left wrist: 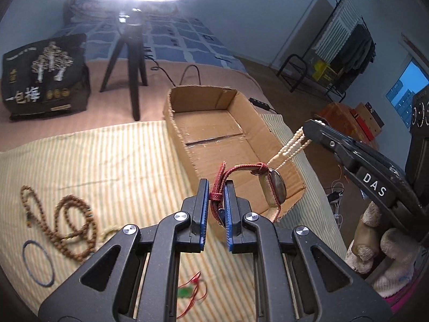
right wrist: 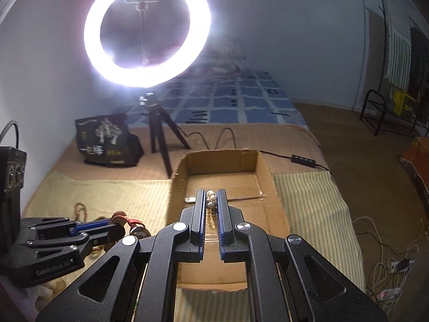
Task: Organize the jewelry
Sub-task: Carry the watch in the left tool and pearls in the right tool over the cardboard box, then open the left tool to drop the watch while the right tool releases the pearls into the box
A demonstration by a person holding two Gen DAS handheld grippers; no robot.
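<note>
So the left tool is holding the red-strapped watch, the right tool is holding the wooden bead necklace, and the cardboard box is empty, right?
One thing is wrong: the right tool grips the pearl strands, not the wooden bead necklace, which lies on the striped cloth; the left wrist view shows both. The left tool holds the watch; the cardboard box is empty.

Cardboard box (left wrist: pixel 214 139): matt brown, rough torn rim, glossy tape strip on floor. Cloth (left wrist: pixel 107 161) at lower left: striped woven fabric, matt. Watch (left wrist: pixel 273 187): red braided strap, glossy face. Pearl strand (left wrist: pixel 288 147): smooth, cream sheen. Bead necklace (left wrist: pixel 75 228): matt brown, wood-like. Left gripper (left wrist: pixel 216 187): matt black plastic, shiny metal rivets, ribbed blue pads.
</note>
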